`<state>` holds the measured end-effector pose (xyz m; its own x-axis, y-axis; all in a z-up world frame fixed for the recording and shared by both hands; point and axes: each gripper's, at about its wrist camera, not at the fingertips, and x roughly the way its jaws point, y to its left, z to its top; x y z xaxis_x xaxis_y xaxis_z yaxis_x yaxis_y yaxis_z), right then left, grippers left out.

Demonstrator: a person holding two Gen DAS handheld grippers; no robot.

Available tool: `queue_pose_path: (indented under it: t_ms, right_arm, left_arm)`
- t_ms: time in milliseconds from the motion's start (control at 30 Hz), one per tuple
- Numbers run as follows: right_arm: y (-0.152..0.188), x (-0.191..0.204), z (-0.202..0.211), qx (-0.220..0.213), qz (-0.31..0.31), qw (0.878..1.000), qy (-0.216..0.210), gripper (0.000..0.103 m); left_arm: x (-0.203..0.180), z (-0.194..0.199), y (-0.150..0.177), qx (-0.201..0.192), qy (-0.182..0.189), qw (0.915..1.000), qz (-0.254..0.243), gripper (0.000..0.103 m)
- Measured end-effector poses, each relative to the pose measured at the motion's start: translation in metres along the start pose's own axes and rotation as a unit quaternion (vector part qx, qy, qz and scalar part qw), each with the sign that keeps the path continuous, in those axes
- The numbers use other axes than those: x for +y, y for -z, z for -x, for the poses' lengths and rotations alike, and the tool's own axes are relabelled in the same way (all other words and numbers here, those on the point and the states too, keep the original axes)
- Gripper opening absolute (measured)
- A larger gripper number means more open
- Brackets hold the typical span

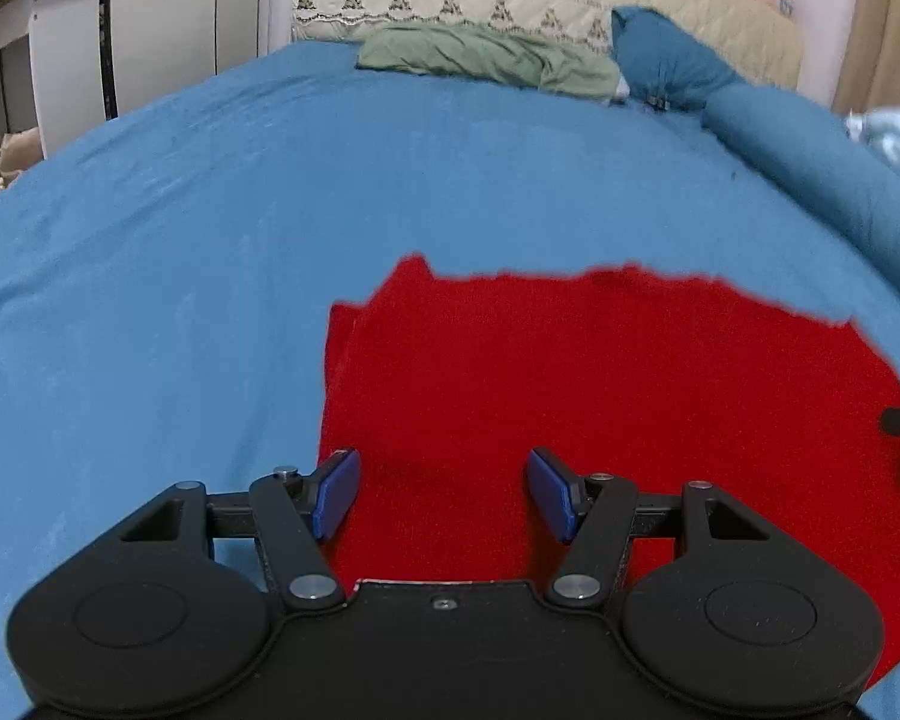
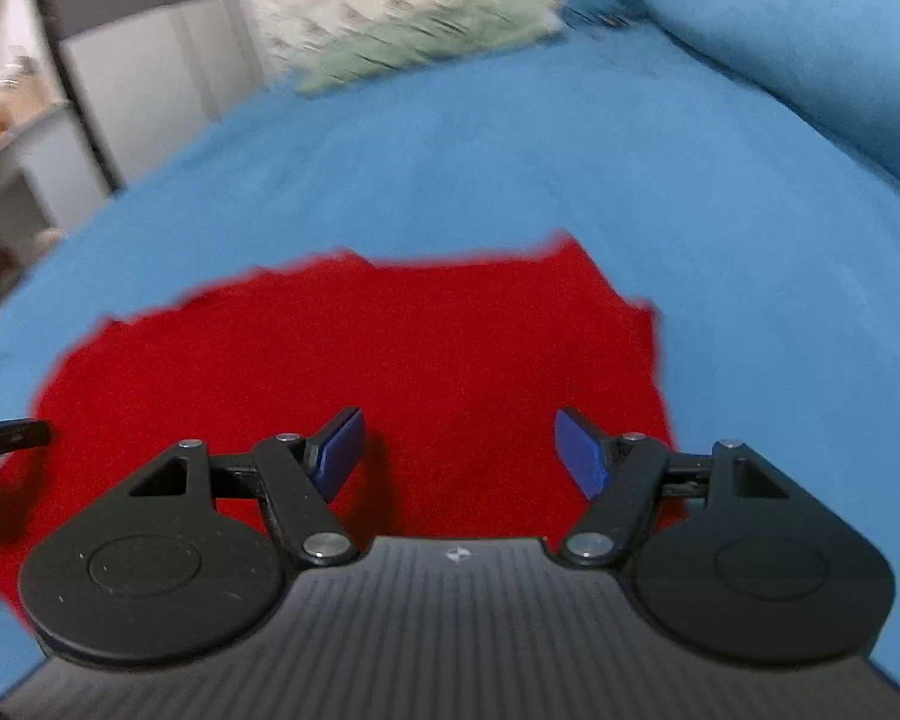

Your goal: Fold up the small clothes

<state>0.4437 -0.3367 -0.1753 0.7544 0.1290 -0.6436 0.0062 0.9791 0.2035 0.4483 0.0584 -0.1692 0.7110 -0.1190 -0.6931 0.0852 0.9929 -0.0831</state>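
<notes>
Two claws poised over a flat red garment on a blue bed.

The red knitted fabric garment [image 1: 570, 372] lies spread flat on the blue bed sheet [image 1: 210, 192]. The left claw [image 1: 444, 495] stands wide over the garment's left part, nothing between its blue pads [image 1: 336, 495]. The right claw [image 2: 459, 453] gapes wide above its right part, also empty. A crumpled green cloth [image 1: 486, 57] lies at the bed's far end.
</notes>
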Motion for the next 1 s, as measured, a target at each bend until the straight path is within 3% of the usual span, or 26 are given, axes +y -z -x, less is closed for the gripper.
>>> queue_pose_path:
  t_ms: [100,200,400,533,567,833,1000]
  right_arm:
    - [0.012,-0.011,0.000,-0.017,-0.035,0.999,0.011,0.084]
    - [0.006,-0.007,0.002,-0.013,-0.027,0.999,0.018,0.084]
    - [-0.017,-0.011,0.069,-0.060,-0.024,0.998,-0.005,0.089]
    - [-0.019,-0.022,0.105,-0.043,0.012,0.999,0.009,0.091]
    - [-0.016,-0.025,0.110,-0.035,0.019,0.999,0.015,0.091]
    - [0.026,-0.042,0.107,0.029,0.003,1.000,0.011,0.088]
    - [0.047,-0.042,0.086,0.025,-0.008,0.999,0.035,0.082]
  left_arm:
    - [-0.007,-0.004,0.002,-0.001,-0.013,0.9997,-0.020,0.067]
    - [-0.009,-0.001,-0.003,0.006,-0.021,0.9994,-0.025,0.066]
    - [-0.029,0.057,-0.009,-0.030,-0.025,0.9976,-0.058,0.069]
    - [-0.057,0.083,-0.006,-0.041,0.002,0.9953,-0.088,0.096]
    - [-0.063,0.085,-0.005,-0.043,0.008,0.9949,-0.090,0.096]
    - [-0.111,0.054,0.010,0.003,0.034,0.9965,-0.077,0.096]
    - [-0.129,0.024,0.016,0.024,0.019,0.9964,-0.079,0.096]
